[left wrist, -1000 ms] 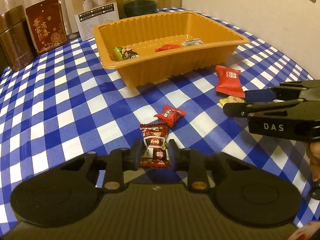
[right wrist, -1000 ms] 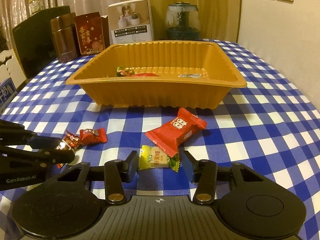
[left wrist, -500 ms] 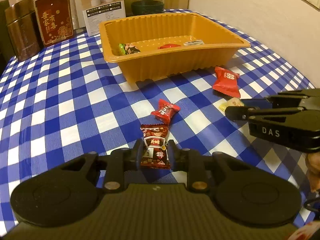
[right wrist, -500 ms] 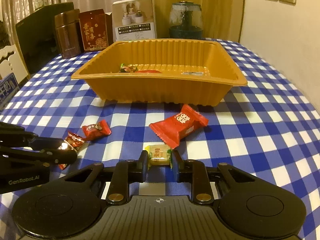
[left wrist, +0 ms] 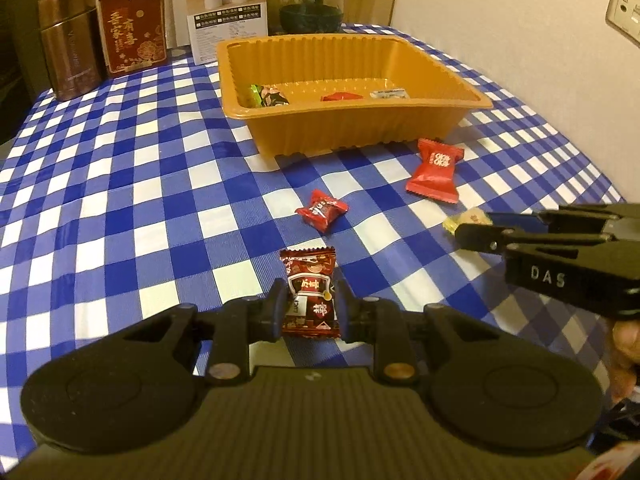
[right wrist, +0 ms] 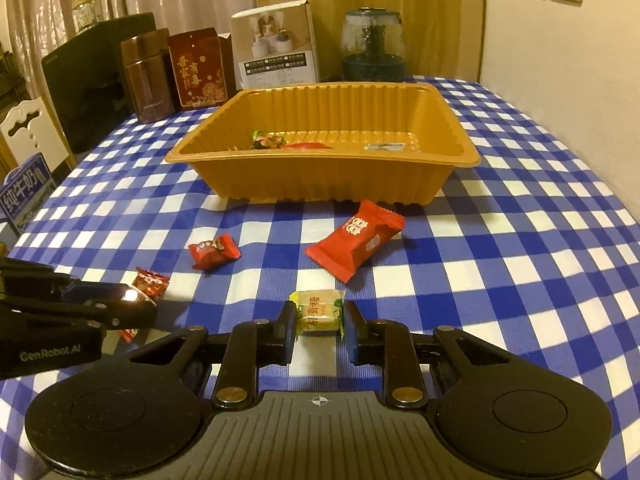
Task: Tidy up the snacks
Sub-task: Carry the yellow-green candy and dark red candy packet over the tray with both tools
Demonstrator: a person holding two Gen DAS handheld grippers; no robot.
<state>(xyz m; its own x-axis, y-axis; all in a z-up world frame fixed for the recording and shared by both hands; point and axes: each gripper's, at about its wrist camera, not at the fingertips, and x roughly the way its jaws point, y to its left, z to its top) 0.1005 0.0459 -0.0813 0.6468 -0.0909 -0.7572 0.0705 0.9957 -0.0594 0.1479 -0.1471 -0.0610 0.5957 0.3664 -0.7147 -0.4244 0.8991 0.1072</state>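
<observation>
My left gripper (left wrist: 310, 308) is shut on a dark red candy (left wrist: 310, 292) and holds it above the checked cloth; it also shows in the right wrist view (right wrist: 148, 284). My right gripper (right wrist: 319, 322) is shut on a small yellow candy (right wrist: 319, 312), which also shows in the left wrist view (left wrist: 468, 218). An orange tray (right wrist: 320, 176) stands ahead and holds three snacks. A small red candy (right wrist: 214, 250) and a larger red packet (right wrist: 356, 246) lie on the cloth in front of the tray.
Behind the tray stand a brown tin (right wrist: 146, 76), a red box (right wrist: 196, 68), a white box (right wrist: 276, 52) and a glass jar (right wrist: 374, 46). A wall (right wrist: 560, 60) runs along the right. A milk carton (right wrist: 26, 196) sits at the left edge.
Both grippers have lifted and pulled back from the table with their candies. The right gripper closed on the yellow candy about a second ago.
</observation>
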